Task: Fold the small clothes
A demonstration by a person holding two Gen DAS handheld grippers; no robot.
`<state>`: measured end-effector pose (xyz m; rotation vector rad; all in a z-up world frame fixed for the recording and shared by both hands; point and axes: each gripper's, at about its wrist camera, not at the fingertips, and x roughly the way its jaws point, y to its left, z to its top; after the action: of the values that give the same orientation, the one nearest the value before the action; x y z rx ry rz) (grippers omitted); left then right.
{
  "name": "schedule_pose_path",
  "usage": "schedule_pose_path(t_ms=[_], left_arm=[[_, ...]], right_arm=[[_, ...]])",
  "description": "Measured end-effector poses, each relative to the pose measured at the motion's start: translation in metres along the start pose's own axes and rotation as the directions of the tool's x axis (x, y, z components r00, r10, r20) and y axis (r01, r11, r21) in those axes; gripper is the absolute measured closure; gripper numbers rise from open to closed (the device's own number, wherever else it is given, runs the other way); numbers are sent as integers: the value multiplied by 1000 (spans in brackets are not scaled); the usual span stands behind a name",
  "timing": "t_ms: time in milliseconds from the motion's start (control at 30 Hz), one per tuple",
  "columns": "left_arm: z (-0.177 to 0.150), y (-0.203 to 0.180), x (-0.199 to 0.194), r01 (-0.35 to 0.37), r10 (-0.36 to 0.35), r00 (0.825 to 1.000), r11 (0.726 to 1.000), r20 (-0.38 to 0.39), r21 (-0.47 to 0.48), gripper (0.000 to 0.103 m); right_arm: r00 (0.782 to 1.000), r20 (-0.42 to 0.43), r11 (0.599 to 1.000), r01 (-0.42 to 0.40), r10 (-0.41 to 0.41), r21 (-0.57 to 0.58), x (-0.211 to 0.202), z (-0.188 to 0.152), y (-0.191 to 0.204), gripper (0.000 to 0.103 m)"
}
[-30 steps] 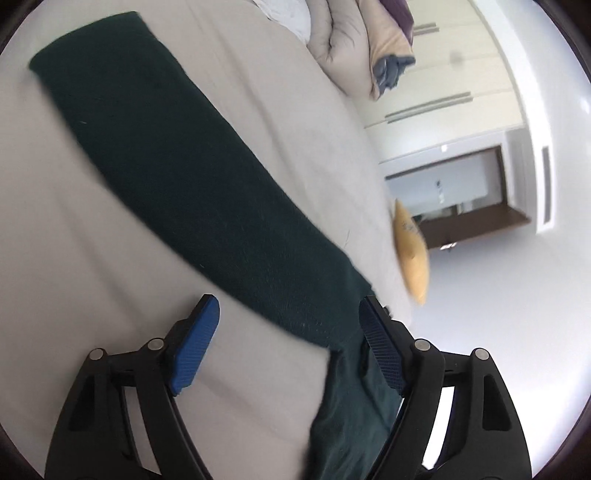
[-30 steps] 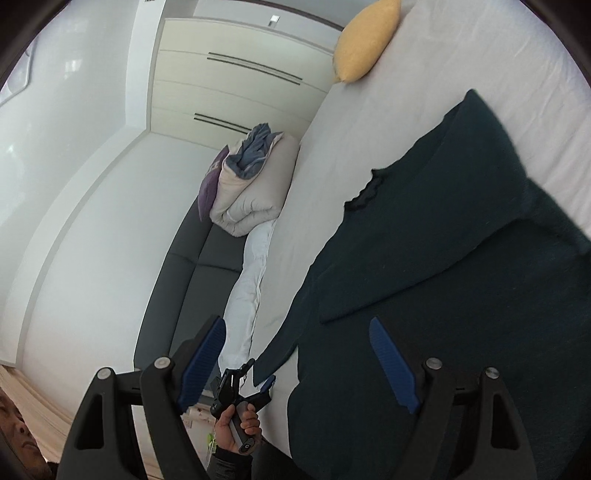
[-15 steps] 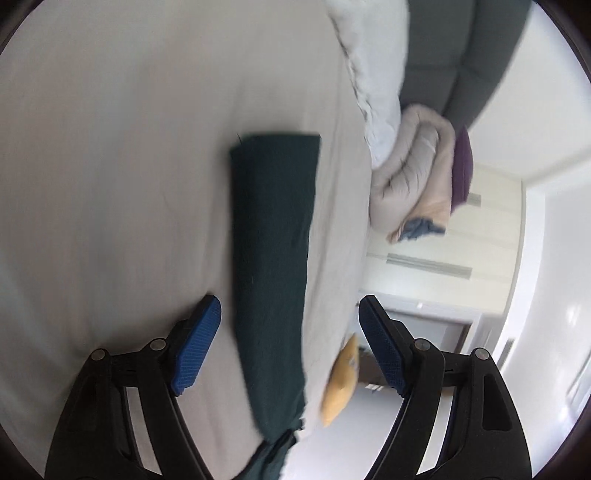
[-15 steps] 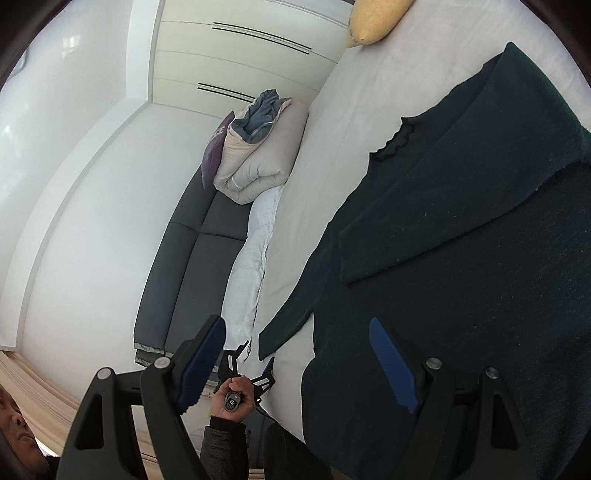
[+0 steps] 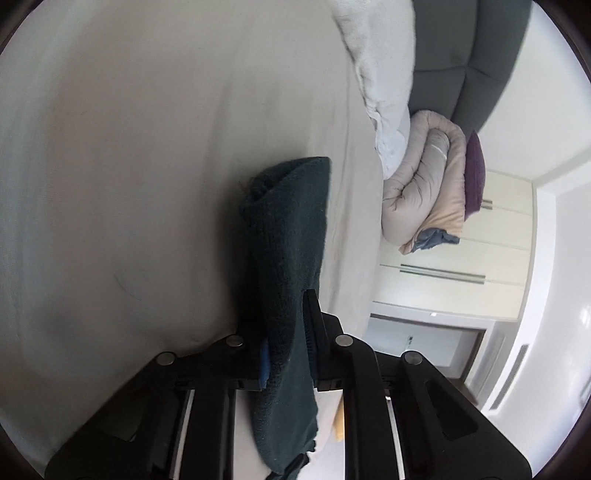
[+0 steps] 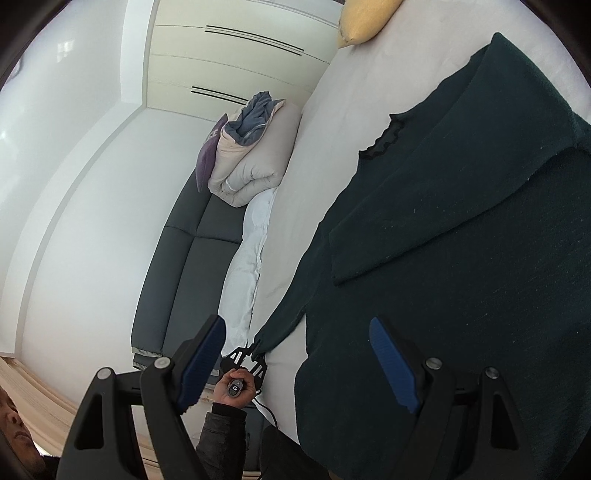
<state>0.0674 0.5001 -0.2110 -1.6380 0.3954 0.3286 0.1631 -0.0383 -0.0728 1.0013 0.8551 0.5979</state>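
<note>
A dark green knit sweater lies flat on the pale bed sheet, one sleeve folded across its body. Its other sleeve runs out to the side. My left gripper is shut on that sleeve near the cuff and lifts it slightly off the sheet; it also shows small in the right wrist view. My right gripper is open and empty, held above the sweater's lower edge.
A rolled beige duvet with a purple pillow and a white blanket lie along the grey headboard. A yellow cushion sits at the bed's far corner. Wardrobe doors stand beyond.
My left gripper swung along the sleeve and closed on it; it was open before. The right gripper drifted slightly over the sweater and stays open.
</note>
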Motion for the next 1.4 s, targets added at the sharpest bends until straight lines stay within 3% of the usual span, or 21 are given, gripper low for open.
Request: schedule_pose_path(t_ms=[133,233,267,300,333,367,400,433,500,533,600,700,767,900,1100,1133,1167,1200,1233,1300,1400], left_arm=[[-26,-53,8,-14,19,1000,971,-18,239,95],[-81,-114,24,13,36,995,870,-91,492,95],[-116,-141,33,30,51,992,791,-116,611,95],[-139,-153,37,43,62,989,737,-131,675,95],[-184,-173,47,66,91,984,623,-156,780,95],[-216,-182,53,87,110,979,537,-172,839,95],[-261,-188,61,119,139,972,414,-192,902,95],[-298,-188,68,142,166,965,311,-201,940,95],[-357,-173,77,174,221,952,174,-211,969,95],[-394,-157,85,191,263,942,83,-207,978,95],[-428,-134,96,191,304,936,-10,-179,981,95],[-455,-102,104,162,333,936,-109,-118,981,95],[-463,-92,104,147,334,939,-160,-86,976,95],[-458,-89,106,131,320,945,-163,-73,978,95],[-460,-76,94,123,277,959,-224,-57,967,95],[-461,-75,93,124,275,960,-232,-57,965,95],[-462,-74,93,124,273,960,-235,-57,964,95],[-462,-75,93,125,276,960,-233,-58,964,95],[-461,-76,92,125,277,959,-227,-59,966,95],[-458,-78,90,138,280,957,-202,-77,970,94],[-447,-81,88,203,305,940,-136,-154,970,90]], right_arm=[[1000,10,1000,-2,2,16,-2,2,-10,20],[1000,18,999,-8,7,34,-6,4,-19,20],[1000,23,999,-9,8,41,-8,4,-22,20],[1000,29,999,-11,9,47,-10,6,-25,20],[999,33,999,-11,9,52,-12,8,-27,20],[999,39,998,-9,7,56,-13,10,-30,20],[999,45,998,-7,4,59,-15,13,-31,20],[999,48,998,-3,0,59,-15,17,-33,20],[999,45,998,20,-22,55,-12,26,-33,20],[999,37,998,31,-33,52,-9,30,-33,20],[998,19,997,52,-53,50,0,40,-33,20],[997,-27,996,70,-68,47,22,54,-33,20],[995,-68,997,71,-68,38,44,63,-31,20],[980,-181,992,95,-79,83,98,72,-37,20],[963,-265,977,93,-39,193,155,74,-42,25],[962,-268,977,102,-49,188,160,75,-41,26],[961,-269,978,110,-59,177,165,77,-40,36],[958,-276,980,122,-76,154,169,78,-38,50],[954,-282,982,139,-100,124,172,80,-36,58],[949,-274,983,178,-159,45,173,83,-30,89],[948,-236,977,205,-211,-52,163,89,-21,93]])
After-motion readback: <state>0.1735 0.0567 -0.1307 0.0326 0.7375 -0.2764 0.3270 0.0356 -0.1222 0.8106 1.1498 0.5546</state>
